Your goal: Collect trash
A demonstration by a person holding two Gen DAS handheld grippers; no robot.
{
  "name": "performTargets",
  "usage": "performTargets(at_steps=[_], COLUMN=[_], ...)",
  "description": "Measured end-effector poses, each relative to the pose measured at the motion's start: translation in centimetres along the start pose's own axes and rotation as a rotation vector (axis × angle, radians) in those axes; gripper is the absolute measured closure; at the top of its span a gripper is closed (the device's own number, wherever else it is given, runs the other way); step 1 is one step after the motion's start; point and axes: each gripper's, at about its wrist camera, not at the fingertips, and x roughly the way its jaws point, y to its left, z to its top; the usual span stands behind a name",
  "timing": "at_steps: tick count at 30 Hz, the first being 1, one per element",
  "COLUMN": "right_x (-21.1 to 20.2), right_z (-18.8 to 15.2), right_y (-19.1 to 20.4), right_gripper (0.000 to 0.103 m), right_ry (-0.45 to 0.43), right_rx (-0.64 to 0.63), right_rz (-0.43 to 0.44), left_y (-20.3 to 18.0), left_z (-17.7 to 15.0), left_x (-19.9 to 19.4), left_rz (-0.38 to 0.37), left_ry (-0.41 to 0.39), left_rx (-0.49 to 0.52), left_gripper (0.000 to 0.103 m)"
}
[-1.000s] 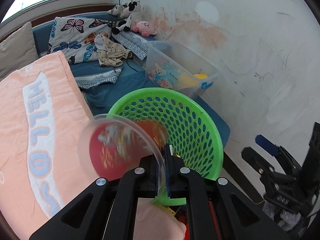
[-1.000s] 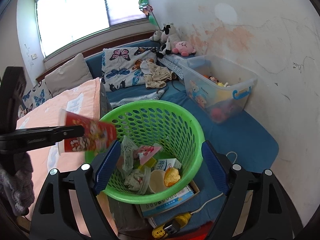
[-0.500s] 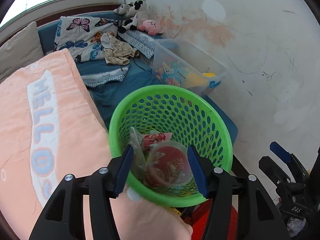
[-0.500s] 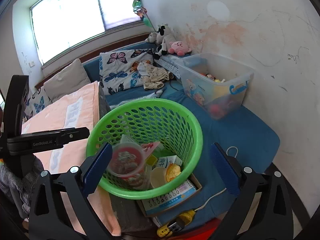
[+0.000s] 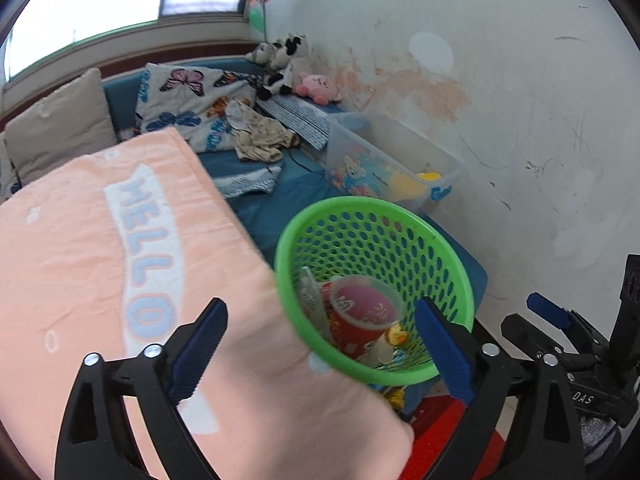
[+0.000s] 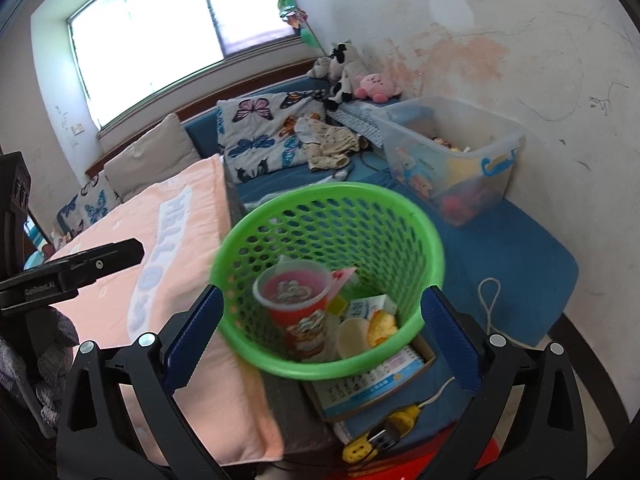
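- the left tongs point(image 5: 320, 354) stand wide open with nothing between the pads; their jaws have just been opening, and the red cup point(image 5: 362, 322) is free of them.
- the right tongs point(image 6: 322, 336) are spread just as wide and hold nothing; they too have just been opening.
- just ahead of and below both tongs sits the green basket point(image 6: 400, 200), its near rim showing between the right tongs' pads.
- the red cup rests inside the basket, leaning on the other trash at its near left side, mouth up toward the tongs.
- it looks like a light, thin-walled paper or plastic cup: easily crushed, a little slick, best pinched across the rim.
- the basket looks light, stiff and perforated; its rolled rim offers the surest hold.
- left of the tongs, the peach hello towel point(image 5: 140, 248) covers the bed beside the basket.
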Motion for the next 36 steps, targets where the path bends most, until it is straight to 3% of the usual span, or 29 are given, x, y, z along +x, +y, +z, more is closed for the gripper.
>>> performTargets(at_steps=[36], right_x=[-3.3], right_z=[-3.7], right_y=[12.3], right_gripper=[0.004], right_ry=[-0.001], right_rx=[-0.157], right_rz=[0.087], left_y=[9.1], left_z=[-7.0], left_x=[-13.7], left_rz=[0.303], left_ry=[-0.15], left_rx=[-0.115], left_gripper=[0.007])
